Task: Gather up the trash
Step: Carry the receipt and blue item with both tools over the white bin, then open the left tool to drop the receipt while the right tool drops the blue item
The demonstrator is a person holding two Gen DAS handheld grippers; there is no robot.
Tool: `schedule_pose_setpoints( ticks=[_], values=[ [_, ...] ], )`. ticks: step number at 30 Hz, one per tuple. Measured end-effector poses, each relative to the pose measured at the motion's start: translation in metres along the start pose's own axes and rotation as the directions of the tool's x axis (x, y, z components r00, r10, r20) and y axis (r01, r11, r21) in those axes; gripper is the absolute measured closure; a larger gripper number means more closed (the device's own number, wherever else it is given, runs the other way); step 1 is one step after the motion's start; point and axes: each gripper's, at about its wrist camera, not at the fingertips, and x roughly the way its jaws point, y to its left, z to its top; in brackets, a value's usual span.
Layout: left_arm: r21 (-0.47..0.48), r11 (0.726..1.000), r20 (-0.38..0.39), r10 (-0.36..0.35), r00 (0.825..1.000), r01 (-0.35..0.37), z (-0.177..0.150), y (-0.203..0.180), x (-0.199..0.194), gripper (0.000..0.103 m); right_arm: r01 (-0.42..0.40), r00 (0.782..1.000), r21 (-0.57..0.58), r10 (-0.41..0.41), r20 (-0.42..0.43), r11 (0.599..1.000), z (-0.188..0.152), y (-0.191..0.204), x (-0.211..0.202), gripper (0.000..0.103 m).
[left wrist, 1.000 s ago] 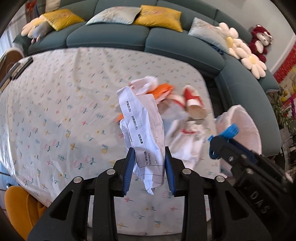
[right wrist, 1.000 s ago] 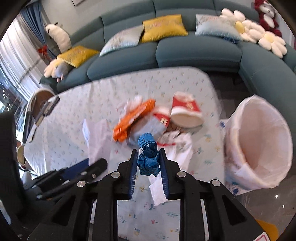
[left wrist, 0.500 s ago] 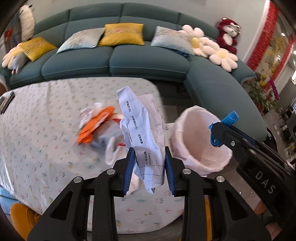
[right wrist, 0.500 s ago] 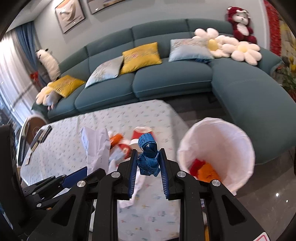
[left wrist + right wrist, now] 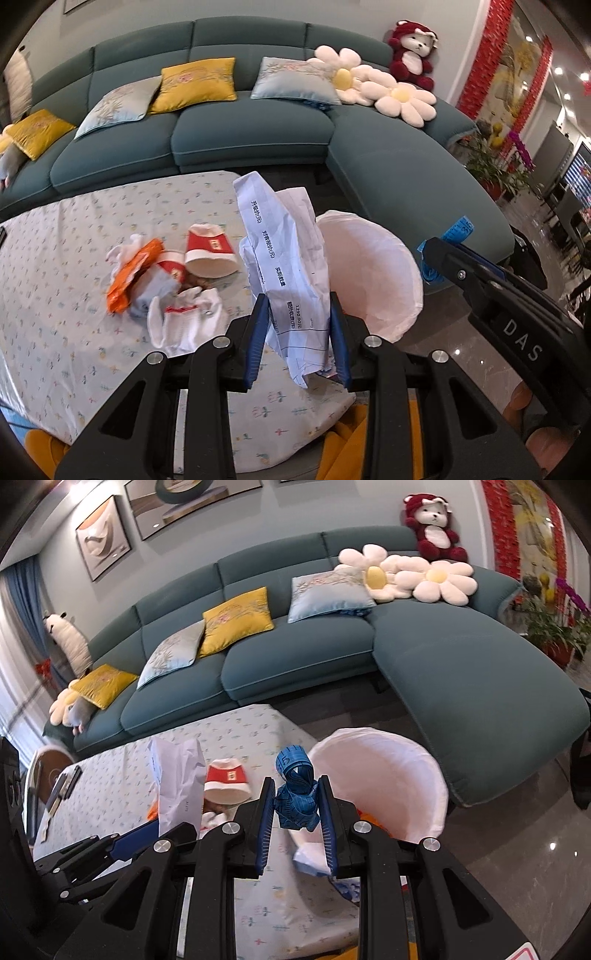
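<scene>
My left gripper (image 5: 297,334) is shut on a crumpled white printed paper (image 5: 284,251), held above the table's right end beside the white-lined trash bin (image 5: 373,266). My right gripper (image 5: 296,812) is shut on a wad of blue measuring tape (image 5: 296,794), held just left of the bin's (image 5: 388,775) rim. The right gripper also shows at the right of the left wrist view (image 5: 436,258). A red and white paper cup (image 5: 208,251), an orange wrapper (image 5: 129,273) and white crumpled wrappers (image 5: 188,317) lie on the table. Orange trash (image 5: 371,818) sits in the bin.
The table has a floral cloth (image 5: 55,295) and stands before a teal sofa (image 5: 240,129) with cushions. Dark remotes (image 5: 66,782) lie at the table's far left. The bin stands on the shiny floor (image 5: 517,867) between table and sofa chaise.
Both grippers have swung right from over the trash pile toward the bin, each keeping its hold. The bin now sits close beside both grippers.
</scene>
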Motion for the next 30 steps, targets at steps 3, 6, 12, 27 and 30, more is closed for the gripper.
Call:
schedule_pose_setpoints(
  ticks=[3,6,12,27,30],
  values=[
    [0.015,1.000,-0.008,-0.017,1.000,0.017,0.004,-0.011,0.008,0.072,0.013,1.000,0.020,-0.013,0.003,1.000,0.001,-0.014,0.000,0.081],
    [0.038,0.999,-0.017,-0.027,0.999,0.028,0.008,-0.026,0.017,0.072,0.028,1.000,0.037,-0.028,0.006,0.999,0.001,-0.029,0.000,0.081],
    [0.079,0.995,-0.042,-0.051,0.998,0.054,0.016,-0.054,0.042,0.072,0.064,0.998,0.060,-0.064,0.005,0.996,0.003,-0.056,0.006,0.081],
    [0.099,0.989,-0.111,-0.102,0.989,0.113,0.035,-0.079,0.105,0.061,0.097,0.995,0.153,-0.094,-0.028,0.983,0.022,-0.107,0.044,0.081],
    [0.087,0.992,-0.096,-0.083,0.992,0.091,0.040,-0.075,0.106,0.047,0.091,0.996,0.153,-0.088,-0.030,0.984,0.027,-0.108,0.051,0.081]
  ],
)
